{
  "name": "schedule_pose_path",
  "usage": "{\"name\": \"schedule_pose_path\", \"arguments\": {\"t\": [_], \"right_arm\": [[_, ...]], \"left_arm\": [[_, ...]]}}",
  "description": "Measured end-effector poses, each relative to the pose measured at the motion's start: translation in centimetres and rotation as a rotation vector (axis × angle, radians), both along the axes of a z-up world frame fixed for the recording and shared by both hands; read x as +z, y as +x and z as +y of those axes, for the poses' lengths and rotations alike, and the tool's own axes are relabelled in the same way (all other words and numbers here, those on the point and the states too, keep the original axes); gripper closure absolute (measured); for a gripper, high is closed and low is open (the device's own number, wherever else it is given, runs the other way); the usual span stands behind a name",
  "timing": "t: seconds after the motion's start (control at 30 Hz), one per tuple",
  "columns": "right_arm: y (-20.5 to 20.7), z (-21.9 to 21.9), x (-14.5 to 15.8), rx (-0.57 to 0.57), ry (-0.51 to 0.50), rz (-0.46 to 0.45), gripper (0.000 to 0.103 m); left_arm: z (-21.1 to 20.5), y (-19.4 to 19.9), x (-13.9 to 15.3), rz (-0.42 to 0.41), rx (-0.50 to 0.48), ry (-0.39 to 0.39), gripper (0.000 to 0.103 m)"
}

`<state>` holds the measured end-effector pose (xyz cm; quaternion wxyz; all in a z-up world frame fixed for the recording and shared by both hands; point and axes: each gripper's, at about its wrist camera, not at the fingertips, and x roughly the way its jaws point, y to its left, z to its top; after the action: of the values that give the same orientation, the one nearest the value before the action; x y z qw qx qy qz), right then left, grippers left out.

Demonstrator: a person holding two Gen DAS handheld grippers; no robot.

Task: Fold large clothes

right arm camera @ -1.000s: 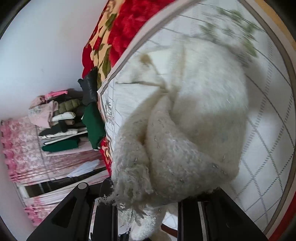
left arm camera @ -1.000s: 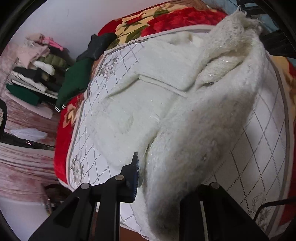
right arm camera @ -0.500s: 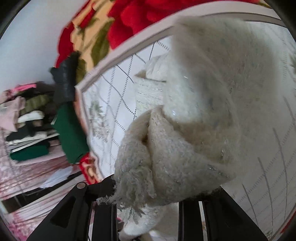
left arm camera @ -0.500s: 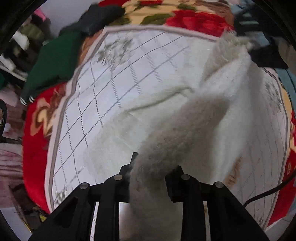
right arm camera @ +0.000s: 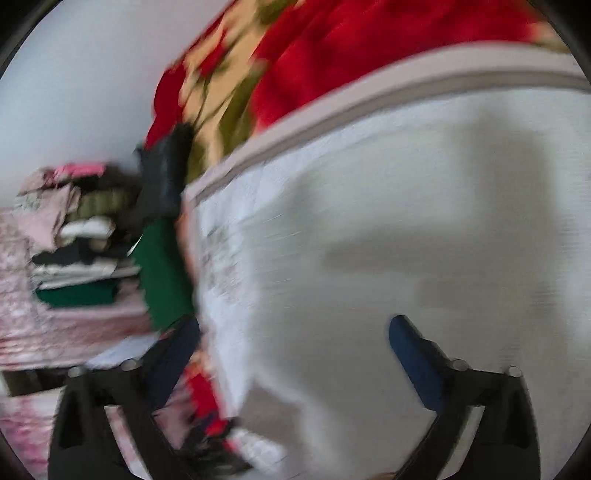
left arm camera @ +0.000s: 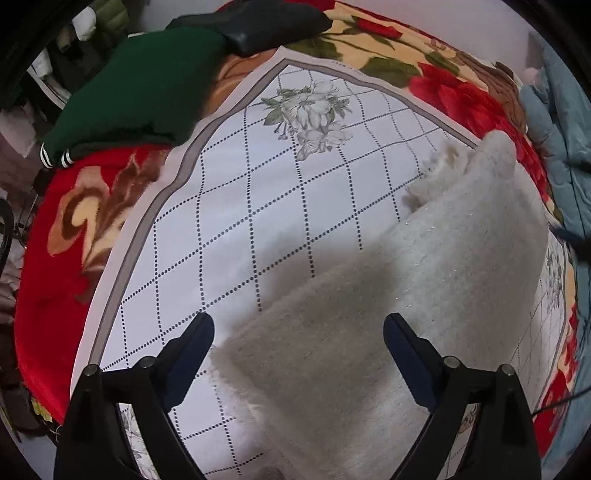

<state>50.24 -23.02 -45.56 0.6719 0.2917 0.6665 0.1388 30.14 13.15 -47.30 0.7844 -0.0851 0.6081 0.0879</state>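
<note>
A fluffy white garment (left arm camera: 424, 295) lies folded on the white checked sheet (left arm camera: 258, 206) in the left wrist view, reaching from the lower middle up to the right. My left gripper (left arm camera: 298, 332) is open and empty just above the garment's near edge, one finger on each side. In the blurred right wrist view my right gripper (right arm camera: 293, 332) is open and empty over a white surface (right arm camera: 406, 240); I cannot tell whether that is the garment or the sheet.
A red floral blanket (left arm camera: 66, 229) lies under the sheet. A green garment (left arm camera: 136, 88) and a dark one (left arm camera: 258, 26) lie at the far left corner. A stack of folded clothes (right arm camera: 74, 240) stands beyond the bed. Blue bedding (left arm camera: 554, 110) lies at the right.
Both grippers have let go of the white garment and opened. The garment now lies folded on the sheet. The right gripper is moving fast, blurring its view.
</note>
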Motion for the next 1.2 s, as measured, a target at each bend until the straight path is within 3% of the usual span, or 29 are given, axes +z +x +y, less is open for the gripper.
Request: {"name": "schedule_pose_path", "arguments": {"t": [0.1, 0.17, 0.3, 0.37, 0.4, 0.43, 0.5, 0.63, 0.77, 0.9, 0.97, 1.0, 1.03, 1.13, 1.2], "right_arm": [[-1.7, -6.7, -1.5, -0.093, -0.111, 0.009, 0.000], [-2.2, -10.5, -5.2, -0.166, -0.110, 0.070, 0.000], [-1.7, -12.7, -12.5, -0.231, 0.125, 0.118, 0.000], [-1.2, -11.7, -13.5, -0.229, 0.221, 0.037, 0.000], [-1.1, -11.2, -13.3, -0.217, 0.237, 0.011, 0.026], [-1.1, -10.1, -13.4, -0.190, 0.240, 0.011, 0.067], [-1.7, -9.5, -13.3, -0.189, 0.190, 0.035, 0.071], [-6.1, -12.0, -10.8, -0.298, 0.188, 0.073, 0.084], [-16.3, -15.5, -7.4, -0.384, 0.107, 0.141, 0.086], [-23.8, -18.5, -7.3, -0.402, -0.019, 0.257, 0.084], [-24.6, -19.1, -7.8, -0.354, -0.092, 0.272, 0.071], [-24.7, -19.4, -7.7, -0.331, -0.125, 0.266, 0.056], [-25.0, -19.6, -7.4, -0.325, -0.143, 0.266, 0.049], [-25.2, -20.0, -4.3, -0.305, -0.193, 0.251, 0.049], [-25.0, -19.8, -1.2, -0.275, -0.266, 0.197, 0.048]], "left_arm": [[-1.1, 0.4, -2.4, 0.034, -0.012, 0.040, 0.007], [-1.3, 0.5, -4.3, 0.059, -0.005, 0.068, 0.007], [-1.8, 0.8, -6.9, 0.078, -0.012, 0.175, 0.005], [-1.8, 1.1, -6.9, 0.075, -0.015, 0.188, 0.005], [-1.8, 1.2, -6.8, 0.076, -0.016, 0.192, 0.005], [-1.7, 1.3, -6.6, 0.078, -0.016, 0.192, 0.005], [-1.5, 1.1, -6.1, 0.085, -0.014, 0.199, 0.005], [-1.4, -0.2, -3.9, 0.098, -0.017, 0.201, 0.005], [-3.7, -2.9, -1.8, 0.104, -0.096, 0.304, 0.005], [-6.5, -4.1, -0.2, 0.100, -0.110, 0.234, 0.005], [-8.8, -3.5, -0.1, 0.087, -0.108, 0.169, 0.005], [-10.0, -2.8, -0.3, 0.082, -0.110, 0.141, 0.005], [-11.1, -2.1, -0.5, 0.075, -0.107, 0.108, 0.005], [-14.3, 0.8, -1.9, 0.053, -0.114, 0.052, 0.005], [-15.9, 2.5, -3.2, 0.050, -0.125, 0.066, 0.005]]}}
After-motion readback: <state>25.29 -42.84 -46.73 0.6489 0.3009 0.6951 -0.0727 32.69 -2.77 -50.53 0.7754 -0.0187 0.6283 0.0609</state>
